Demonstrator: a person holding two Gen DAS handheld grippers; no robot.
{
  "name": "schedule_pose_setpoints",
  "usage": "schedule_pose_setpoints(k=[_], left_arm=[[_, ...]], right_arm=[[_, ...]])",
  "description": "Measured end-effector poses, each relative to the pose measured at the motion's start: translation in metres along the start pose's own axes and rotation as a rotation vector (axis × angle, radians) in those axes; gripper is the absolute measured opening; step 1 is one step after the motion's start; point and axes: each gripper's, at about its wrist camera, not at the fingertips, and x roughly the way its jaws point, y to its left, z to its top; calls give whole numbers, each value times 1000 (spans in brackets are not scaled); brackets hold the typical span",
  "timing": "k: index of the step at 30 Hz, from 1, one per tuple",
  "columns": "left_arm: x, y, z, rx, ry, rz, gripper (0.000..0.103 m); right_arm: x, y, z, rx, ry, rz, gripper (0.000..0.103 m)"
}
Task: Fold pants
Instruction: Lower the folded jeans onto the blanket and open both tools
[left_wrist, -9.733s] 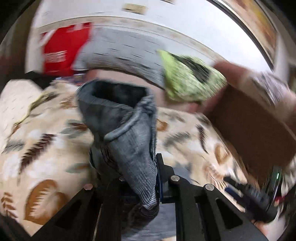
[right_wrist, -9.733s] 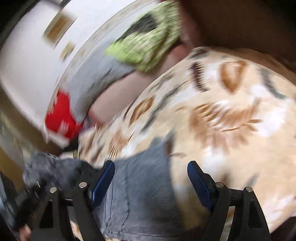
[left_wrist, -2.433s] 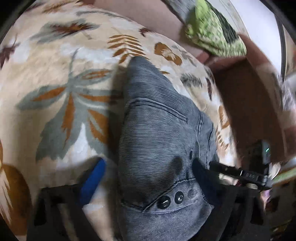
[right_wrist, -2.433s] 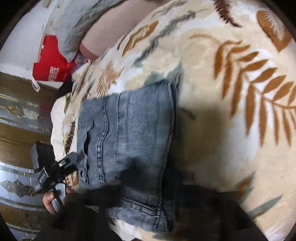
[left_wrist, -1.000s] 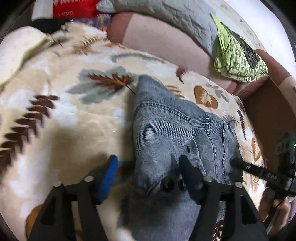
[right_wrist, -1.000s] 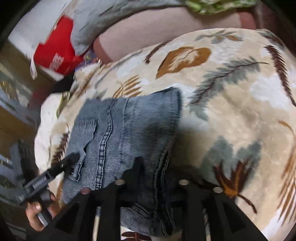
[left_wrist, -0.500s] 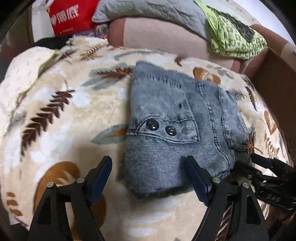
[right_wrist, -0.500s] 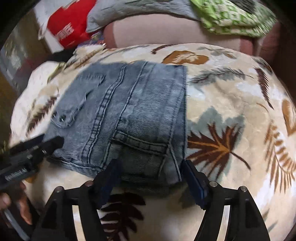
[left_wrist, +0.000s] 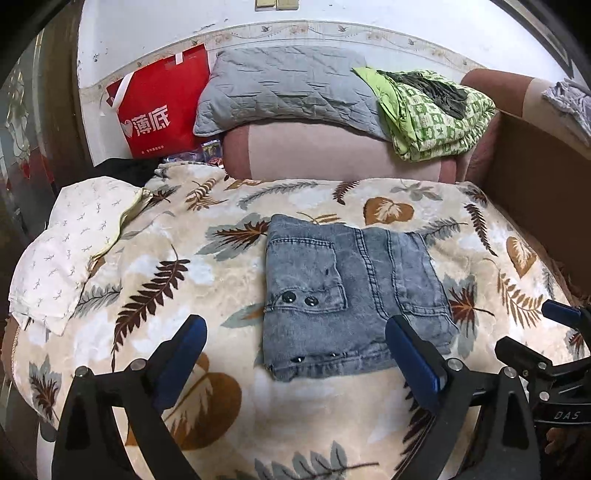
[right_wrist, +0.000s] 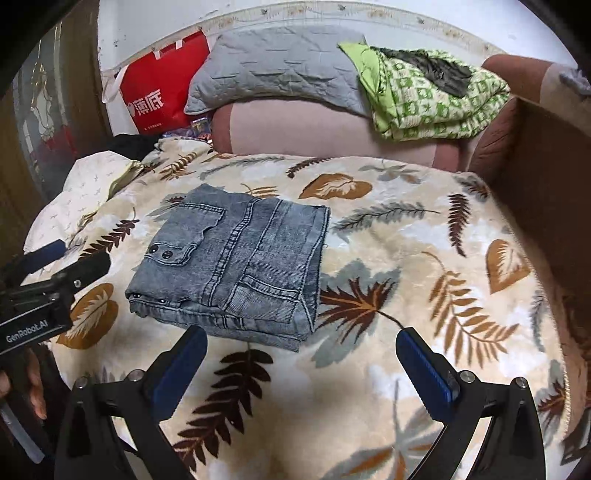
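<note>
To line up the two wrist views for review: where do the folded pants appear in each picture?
Left wrist: the folded pants lie at centre, just beyond the open left gripper, on the leaf-print blanket.
Right wrist: the folded pants lie left of centre, beyond the open right gripper.
Shared landmark: the red bag stands at upper left in both views.

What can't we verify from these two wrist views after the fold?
- Underside layers of the folded pants: covered by the top layer in both views.
- Right gripper hand: out of frame, below the right wrist view.
- Small print under the big characters on the red bag: too small.
- Grey cloth: cut off by the fisheye edge, left wrist view.
</note>
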Motion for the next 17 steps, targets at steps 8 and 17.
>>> schedule_pose_setpoints(k=[8, 17], left_arm=[[-5, 9, -5, -77, 24, -57, 103], [5, 6, 6, -63, 36, -51, 103]], right_arm=[[-6, 5, -5, -14, 8, -19, 103], [-6, 6, -1, -15, 6, -21, 103]])
